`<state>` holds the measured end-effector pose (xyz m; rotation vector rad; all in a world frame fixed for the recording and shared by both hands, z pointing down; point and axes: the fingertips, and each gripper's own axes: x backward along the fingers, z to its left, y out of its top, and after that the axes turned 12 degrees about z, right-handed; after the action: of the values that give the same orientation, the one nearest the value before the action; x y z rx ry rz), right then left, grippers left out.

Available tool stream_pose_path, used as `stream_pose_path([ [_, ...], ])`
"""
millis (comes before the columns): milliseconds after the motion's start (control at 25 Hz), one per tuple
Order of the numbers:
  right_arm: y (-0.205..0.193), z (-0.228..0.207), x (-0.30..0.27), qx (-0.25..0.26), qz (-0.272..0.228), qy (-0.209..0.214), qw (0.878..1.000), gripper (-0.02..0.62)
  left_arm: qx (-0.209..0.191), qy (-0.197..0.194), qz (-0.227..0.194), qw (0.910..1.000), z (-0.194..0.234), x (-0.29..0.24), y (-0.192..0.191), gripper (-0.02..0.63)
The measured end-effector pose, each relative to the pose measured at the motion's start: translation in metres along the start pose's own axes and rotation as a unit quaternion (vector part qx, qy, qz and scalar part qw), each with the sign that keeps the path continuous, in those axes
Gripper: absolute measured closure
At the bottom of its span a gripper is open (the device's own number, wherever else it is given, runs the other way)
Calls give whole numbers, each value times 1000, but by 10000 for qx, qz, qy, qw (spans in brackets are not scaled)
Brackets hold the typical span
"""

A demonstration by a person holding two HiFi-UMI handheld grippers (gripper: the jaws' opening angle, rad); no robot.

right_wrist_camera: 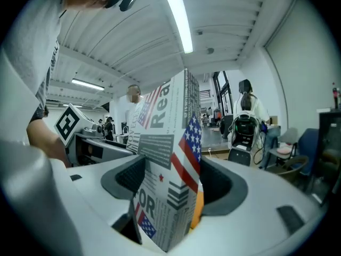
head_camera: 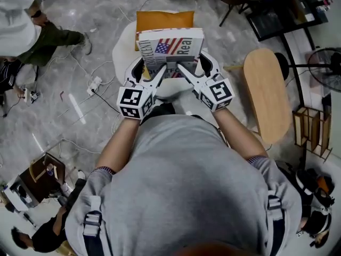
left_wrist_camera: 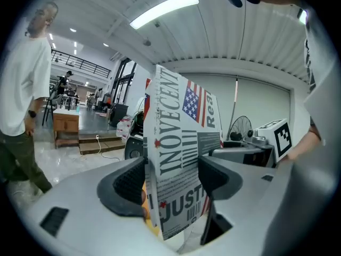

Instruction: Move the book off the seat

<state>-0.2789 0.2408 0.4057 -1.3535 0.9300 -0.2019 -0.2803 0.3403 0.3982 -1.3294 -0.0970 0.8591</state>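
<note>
Left hand-held gripper (left_wrist_camera: 173,177): both pads clamped on the lower part of the book (left_wrist_camera: 178,143), spine side toward its camera. Right hand-held gripper (right_wrist_camera: 173,183): likewise clenched on the book's other lower corner, jaws standing wide because the volume is thick.

Head view: the two grippers converge on the near edge of the book, which stands upright between them, above the white seat (head_camera: 121,49) and just in front of an orange cushion (head_camera: 162,20).

Step in hand (judgement): carry phase. Grasp made, the book appears lifted clear of the seat but not yet set down anywhere.

Next move calls for: keeping both grips equal so the book does not twist, translating it sideways past the seat's rim, then lowering. The oval wooden table (head_camera: 264,95) at right looks the nearest free surface.

Book: thick hardback, newsprint-style grey cover, bold black lettering, stars-and-stripes flag panel, small red stars.
</note>
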Motion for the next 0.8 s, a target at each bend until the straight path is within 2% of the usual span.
stream_pose_path([
  [240,-16,-30,84,-153,-242,-522,9982,262,-370,-450,22,9983,-86,-18,8,276],
  [440,-36,-47,124,-279,-420,-878,9949,264,-630,-805,73,9947,-129,-33,4,276],
  [680,-75,-67,226,-639,-560,-1361,9870,265,-1110,-1223,182,9861,-236,-43,-12,276],
  [800,-89,-75,248,-705,-558,-1569,9835,265,-1186,-1419,239,9825,-260,-52,-20,276],
])
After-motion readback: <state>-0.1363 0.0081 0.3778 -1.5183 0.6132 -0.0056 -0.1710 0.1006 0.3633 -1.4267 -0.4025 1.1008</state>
